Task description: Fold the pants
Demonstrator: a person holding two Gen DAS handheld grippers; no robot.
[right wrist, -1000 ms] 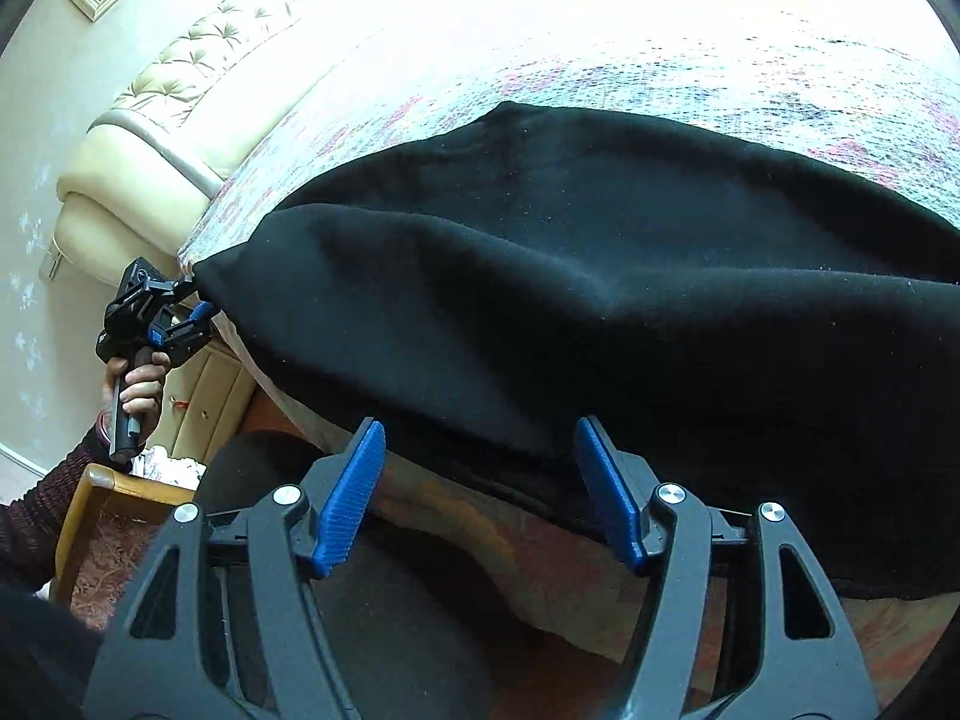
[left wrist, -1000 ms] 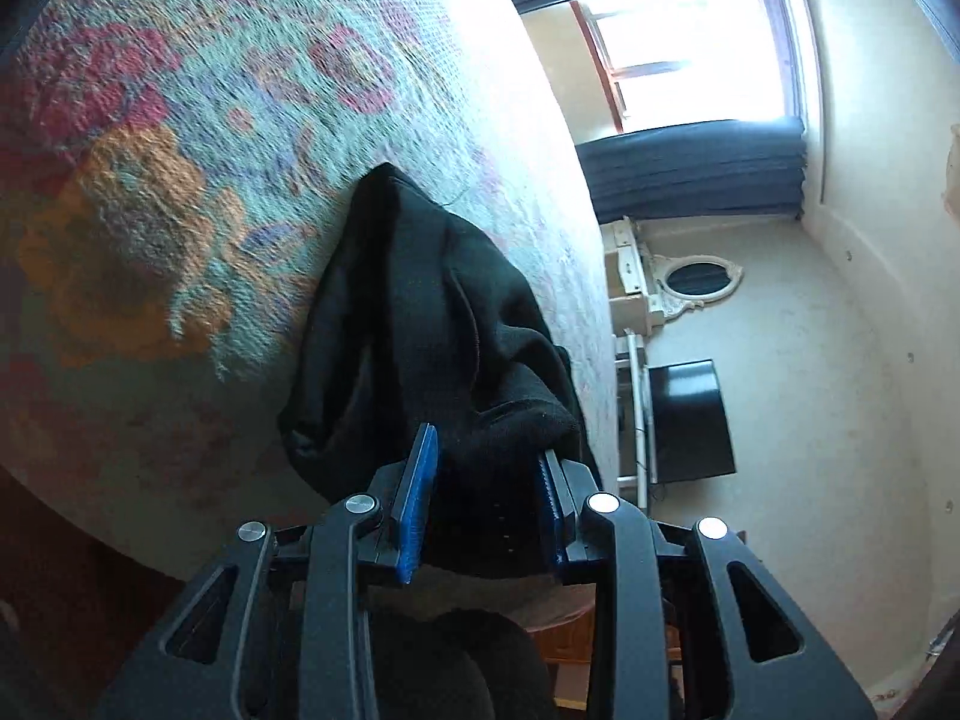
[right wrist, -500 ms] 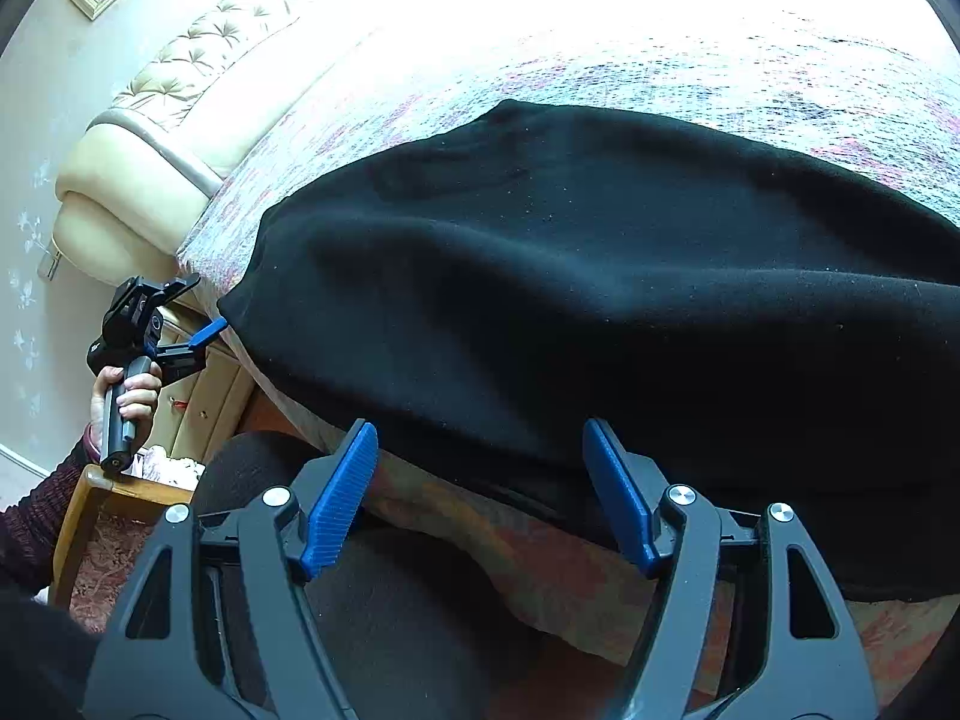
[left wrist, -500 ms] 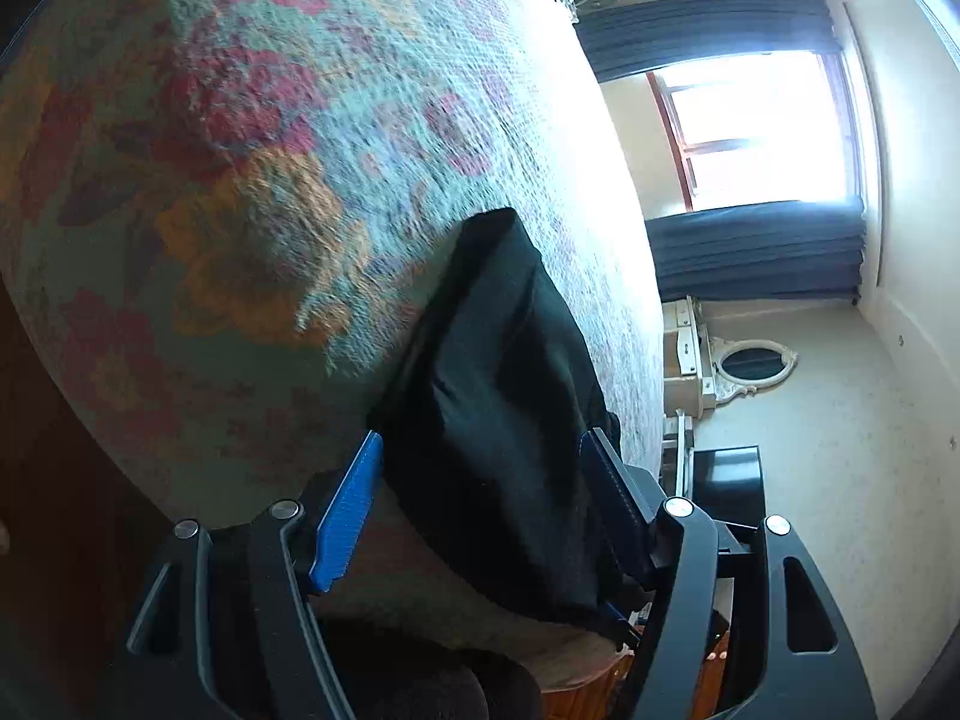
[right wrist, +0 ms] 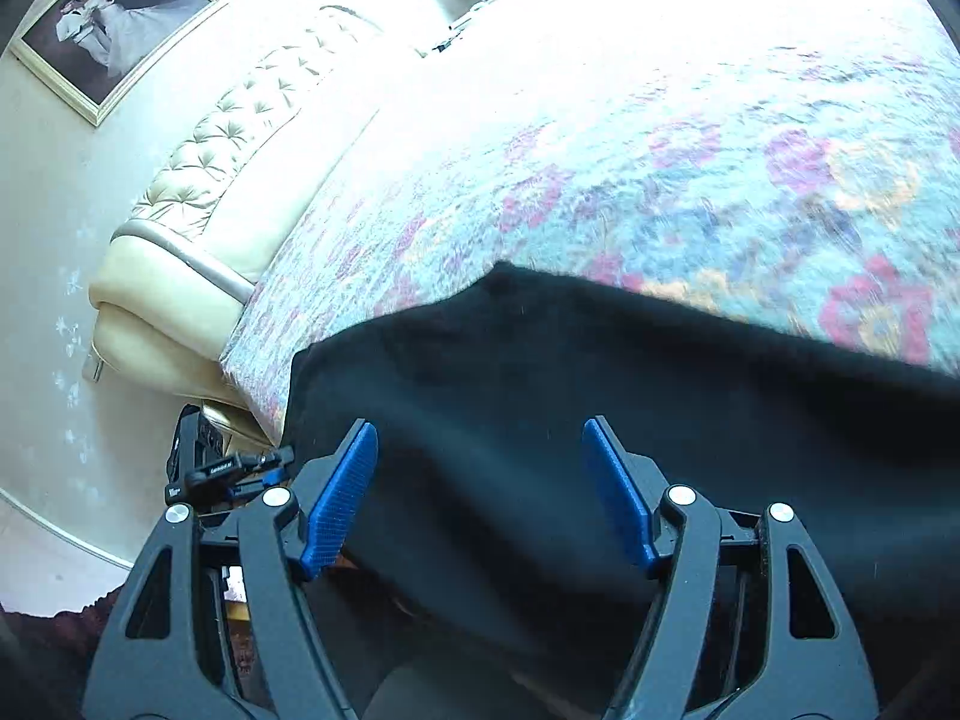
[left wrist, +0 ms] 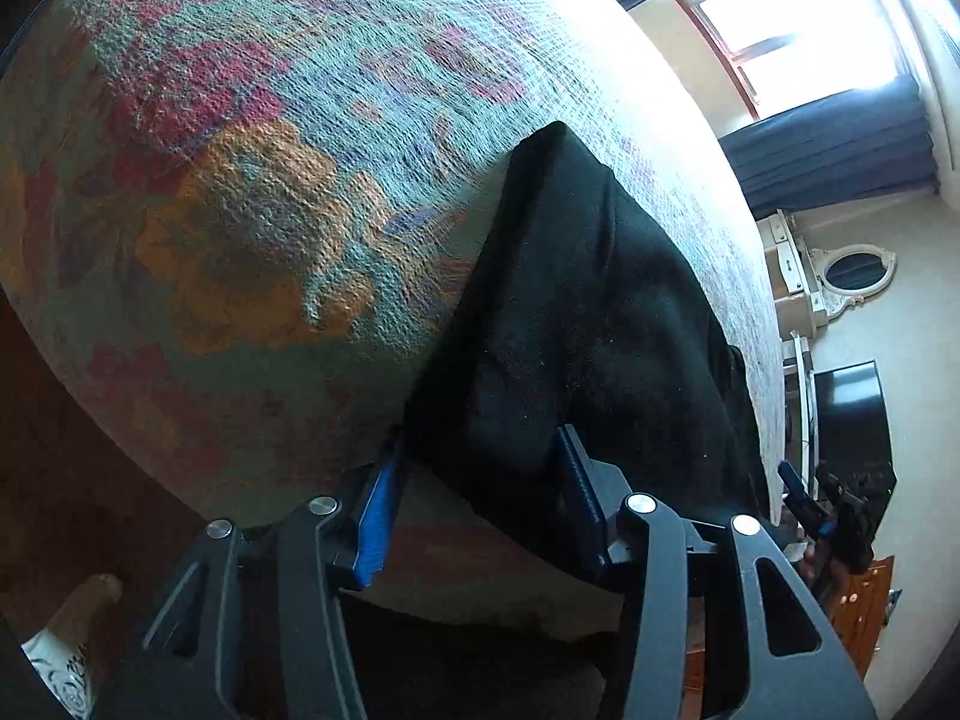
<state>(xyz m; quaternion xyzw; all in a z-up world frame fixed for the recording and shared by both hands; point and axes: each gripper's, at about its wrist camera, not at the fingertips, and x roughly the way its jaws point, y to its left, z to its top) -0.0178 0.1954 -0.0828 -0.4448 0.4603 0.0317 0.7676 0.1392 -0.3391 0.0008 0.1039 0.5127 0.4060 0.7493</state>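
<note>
Black pants lie folded along the near edge of a bed with a floral cover. My left gripper is open, its blue pads on either side of the near corner of the pants without pinching it. In the right wrist view the pants spread across the bed edge. My right gripper is open over the black cloth, both blue pads apart and holding nothing. The left gripper also shows small at the left of the right wrist view.
A cream tufted headboard and a framed picture are at the left. A window with dark curtains, a white dresser with an oval mirror and a black TV stand past the bed's foot. A dark rug lies below.
My left gripper let go of the pants, opened wide, then narrowed around the near corner. My right gripper stayed open and moved up over the cloth toward the bed.
</note>
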